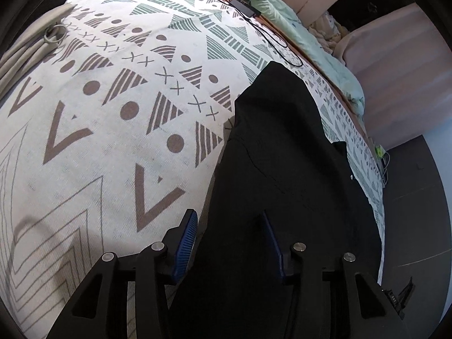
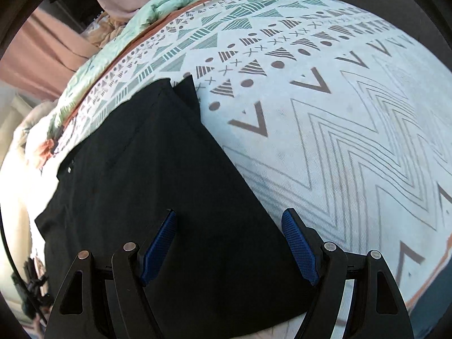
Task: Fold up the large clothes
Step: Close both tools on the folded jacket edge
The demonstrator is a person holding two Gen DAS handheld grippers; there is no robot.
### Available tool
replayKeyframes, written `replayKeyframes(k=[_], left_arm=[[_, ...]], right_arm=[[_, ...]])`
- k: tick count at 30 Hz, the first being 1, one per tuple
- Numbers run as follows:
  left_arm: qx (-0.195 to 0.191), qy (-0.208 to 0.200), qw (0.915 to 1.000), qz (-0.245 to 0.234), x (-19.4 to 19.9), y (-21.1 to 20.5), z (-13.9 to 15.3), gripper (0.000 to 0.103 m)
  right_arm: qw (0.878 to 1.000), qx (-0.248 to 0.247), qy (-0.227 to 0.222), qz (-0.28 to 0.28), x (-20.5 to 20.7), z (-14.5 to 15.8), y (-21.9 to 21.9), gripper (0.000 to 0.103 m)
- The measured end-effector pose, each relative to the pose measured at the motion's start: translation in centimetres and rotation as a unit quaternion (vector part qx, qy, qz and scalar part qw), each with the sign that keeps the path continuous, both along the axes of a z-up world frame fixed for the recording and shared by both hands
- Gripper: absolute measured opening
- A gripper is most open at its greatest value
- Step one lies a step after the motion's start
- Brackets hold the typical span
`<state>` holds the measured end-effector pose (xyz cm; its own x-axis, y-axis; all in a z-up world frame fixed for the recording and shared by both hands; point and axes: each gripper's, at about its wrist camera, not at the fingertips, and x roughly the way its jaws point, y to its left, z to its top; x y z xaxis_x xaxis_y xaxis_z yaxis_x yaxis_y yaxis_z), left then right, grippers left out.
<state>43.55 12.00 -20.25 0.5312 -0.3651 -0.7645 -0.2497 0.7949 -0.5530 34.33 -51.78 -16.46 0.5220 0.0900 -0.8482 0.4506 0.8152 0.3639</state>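
A large black garment point(image 1: 276, 175) lies flat on a patterned white bedspread point(image 1: 99, 118); it looks like folded trousers. My left gripper point(image 1: 228, 226) is open just above the garment's near edge, with its blue pads point(image 1: 186, 240) apart and nothing between them. In the right wrist view the same black garment point(image 2: 158, 175) spreads from the middle to the lower left. My right gripper point(image 2: 228, 226) is open over the garment's near right corner, and it holds nothing.
A black cable and charger point(image 1: 243, 5) lie on the far part of the bed. A mint green duvet point(image 1: 310, 36) is bunched along the far edge, also in the right wrist view point(image 2: 121, 36). Grey curtains point(image 1: 22, 53) hang at left. Dark floor point(image 1: 418, 197) is beside the bed.
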Motion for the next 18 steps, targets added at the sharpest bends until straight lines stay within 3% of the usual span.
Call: replayKeyframes(k=[4,7,9,12,18], left_arm=[[0.001,-0.002,1.0,-0.006,1.6,0.1,0.0,0.028],[0.0,-0.003,0.9999,-0.01,2.7,0.1,0.0,0.013],[0.008,-0.01,0.9999,-0.009,3.0,0.0,0.3,0.007],[0.021,-0.027,0.9994,-0.002,3.1,-0.4,1.2,0.003],[0.029,-0.048,0.9984,-0.009,4.4,-1.4,2.7,0.002]], right_arm=[[1.0,0.009,-0.013,0.015,2.0,-0.1,-0.4,0.071],[0.999,0.02,-0.027,0.026,3.5,-0.1,-0.6,0.054],[0.999,0.018,-0.036,0.031,4.1,0.2,-0.6,0.028],[0.998,0.003,-0.054,0.038,4.5,0.9,-0.5,0.007],[0.995,-0.023,-0.092,0.032,3.5,2.8,-0.6,0.003]])
